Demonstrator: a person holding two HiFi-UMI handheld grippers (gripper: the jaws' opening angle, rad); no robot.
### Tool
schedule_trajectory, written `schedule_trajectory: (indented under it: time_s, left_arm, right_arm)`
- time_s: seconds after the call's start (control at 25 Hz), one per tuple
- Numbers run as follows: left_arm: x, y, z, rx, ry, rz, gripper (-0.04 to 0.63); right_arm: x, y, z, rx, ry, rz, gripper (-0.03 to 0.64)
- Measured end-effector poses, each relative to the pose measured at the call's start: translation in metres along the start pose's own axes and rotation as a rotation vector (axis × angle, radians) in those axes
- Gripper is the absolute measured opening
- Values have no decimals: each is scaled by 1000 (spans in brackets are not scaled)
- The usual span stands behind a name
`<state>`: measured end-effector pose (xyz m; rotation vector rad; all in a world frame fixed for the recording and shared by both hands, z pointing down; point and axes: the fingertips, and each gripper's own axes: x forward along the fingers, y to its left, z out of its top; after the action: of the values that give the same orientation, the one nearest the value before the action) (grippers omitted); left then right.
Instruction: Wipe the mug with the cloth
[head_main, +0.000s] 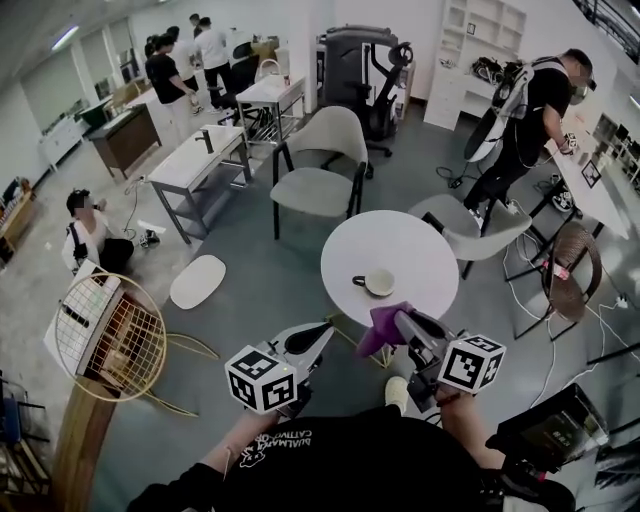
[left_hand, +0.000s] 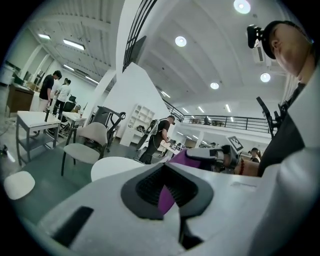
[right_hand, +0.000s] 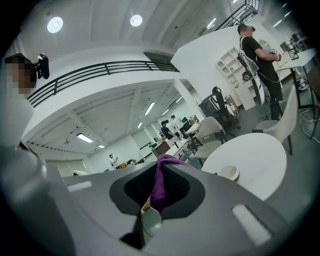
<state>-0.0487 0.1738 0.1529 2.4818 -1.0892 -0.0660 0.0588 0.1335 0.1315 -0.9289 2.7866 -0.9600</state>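
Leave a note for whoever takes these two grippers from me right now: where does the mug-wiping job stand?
Right gripper: shut on the purple cloth, held in the air at the near edge of the round white table.
Left gripper: in the air beside the cloth. A purple sliver shows between its fingers; whether it grips the cloth cannot be told.
Mug: upright on the table, handle to the left in the head view, neither gripper touching it.
Done: cloth is in hand.
Left: steady the mug, probably with the left gripper, then wipe it.
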Motion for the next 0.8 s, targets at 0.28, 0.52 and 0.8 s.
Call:
schedule_trajectory:
  time_s: [0.28, 0.52, 0.8]
  left_arm:
    - [13, -1, -7, 46, 37, -17, -3]
    - [25, -11, 4, 91, 37, -37, -3]
    - [38, -11, -1, 62, 40, -76, -3]
  right_arm:
    - [-12, -12, 8, 4, -48, -40, 29]
    - [-25, -13, 25, -33, -61, -69, 29]
    - [-34, -23, 27, -22, -84, -95, 29]
